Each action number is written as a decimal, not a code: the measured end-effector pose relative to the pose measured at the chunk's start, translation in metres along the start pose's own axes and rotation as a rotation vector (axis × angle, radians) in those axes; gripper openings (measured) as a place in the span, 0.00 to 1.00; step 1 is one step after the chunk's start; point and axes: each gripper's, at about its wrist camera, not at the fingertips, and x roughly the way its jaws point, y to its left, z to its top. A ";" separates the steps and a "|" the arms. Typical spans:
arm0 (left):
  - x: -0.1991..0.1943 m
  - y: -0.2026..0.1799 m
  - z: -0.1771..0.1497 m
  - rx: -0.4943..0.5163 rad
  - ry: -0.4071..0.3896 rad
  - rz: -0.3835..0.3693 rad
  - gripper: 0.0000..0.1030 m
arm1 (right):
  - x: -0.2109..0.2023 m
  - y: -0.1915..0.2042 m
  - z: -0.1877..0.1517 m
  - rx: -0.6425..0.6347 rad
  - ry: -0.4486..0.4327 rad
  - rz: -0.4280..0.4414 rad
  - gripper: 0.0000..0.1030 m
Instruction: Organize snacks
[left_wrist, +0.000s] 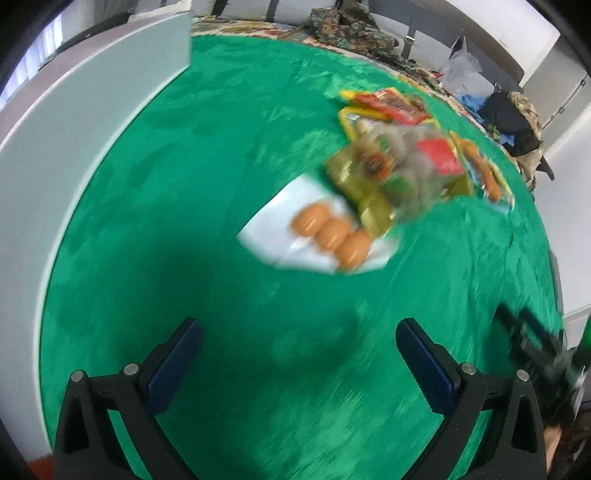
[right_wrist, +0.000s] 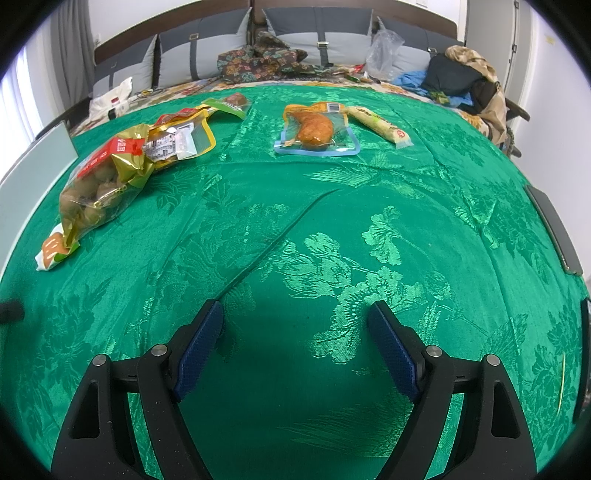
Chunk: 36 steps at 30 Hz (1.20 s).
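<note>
1. Left wrist view, blurred: the left claw (left_wrist: 299, 363) hangs over the green cloth (left_wrist: 184, 221), its jaws spread wide with nothing between them
2. Ahead of it and a little right lies a white packet with three orange egg shapes (left_wrist: 317, 230). Touching its far right end is a heap of gold and clear bags (left_wrist: 391, 173), with red and yellow packets (left_wrist: 388, 105) beyond; the blur hides how they overlap
3. The egg packet's long axis runs from near right to far left across the claw's line, so this hand looks the nearer one to the heap
4. A white panel (left_wrist: 74, 147) stands along the left edge
5. Right wrist view, sharp: the right claw (right_wrist: 297, 343) is also spread wide and empty, low over the cloth (right_wrist: 369, 229)
6. The big gold bag of round snacks (right_wrist: 99, 184) lies far left, long axis slanting away to the right, with flatter pouches (right_wrist: 181, 136) at its far end
7. Straight ahead but well apart sits a clear pouch holding an orange piece (right_wrist: 316, 129), and just right of it a pale long stick pack (right_wrist: 380, 125) angled near right. These two look the right hand's natural pick
</note>
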 end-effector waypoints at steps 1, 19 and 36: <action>0.004 -0.007 0.009 0.009 -0.009 0.018 1.00 | 0.000 0.000 0.000 0.000 0.000 0.000 0.82; -0.006 0.065 0.001 0.096 0.019 0.230 0.99 | 0.000 0.000 0.000 0.000 0.001 0.000 0.82; 0.039 0.007 0.043 0.116 -0.023 0.186 0.99 | 0.000 0.000 0.000 0.000 0.002 0.000 0.82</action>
